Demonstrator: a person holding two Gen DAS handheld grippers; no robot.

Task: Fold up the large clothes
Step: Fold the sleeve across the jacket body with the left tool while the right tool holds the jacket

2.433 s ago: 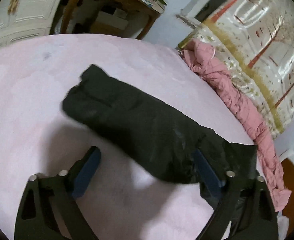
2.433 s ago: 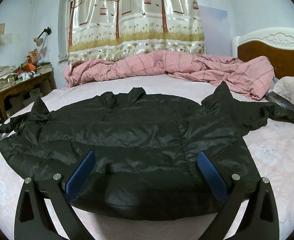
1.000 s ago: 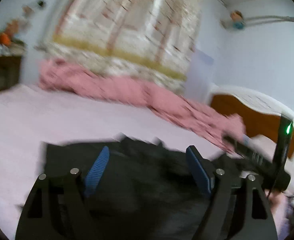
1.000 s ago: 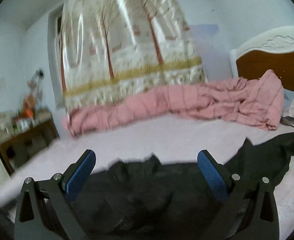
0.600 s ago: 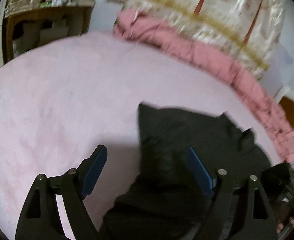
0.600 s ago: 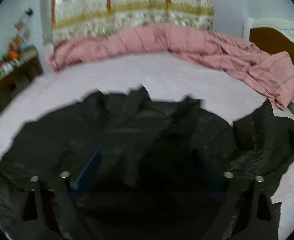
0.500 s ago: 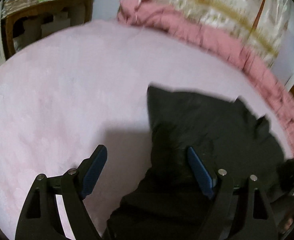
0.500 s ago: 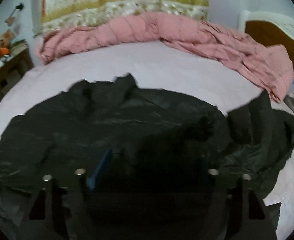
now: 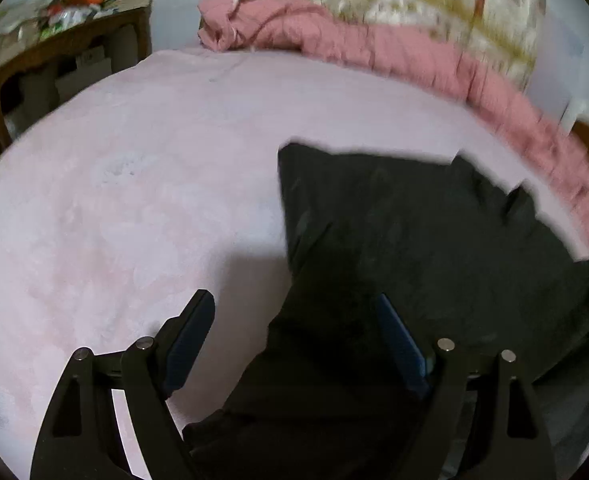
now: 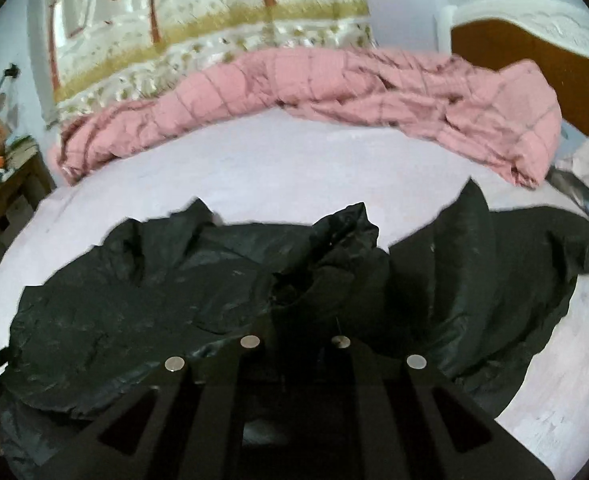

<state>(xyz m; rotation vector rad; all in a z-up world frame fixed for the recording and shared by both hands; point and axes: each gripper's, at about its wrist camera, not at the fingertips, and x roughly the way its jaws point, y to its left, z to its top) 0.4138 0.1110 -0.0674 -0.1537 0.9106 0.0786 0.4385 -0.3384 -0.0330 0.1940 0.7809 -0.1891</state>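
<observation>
Black puffer jacket [image 10: 142, 304] spread across the pink bed [image 10: 294, 168], long axis running sideways between the two wrists, one sleeve trailing off to the right. Right hand-held gripper [image 10: 296, 320] clenched on a bunched ridge of jacket near the middle of its near edge; left hand-held gripper [image 9: 294, 332] released, jaws wide, straddling the jacket's left edge with fabric under the right pad only. Probably the left one nearer the loose side, pink quilt [image 10: 334, 92] and wooden desk [image 9: 62, 48] well beyond.

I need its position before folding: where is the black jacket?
The black jacket lies on the pink bed sheet, nearer than the pink quilt.
</observation>
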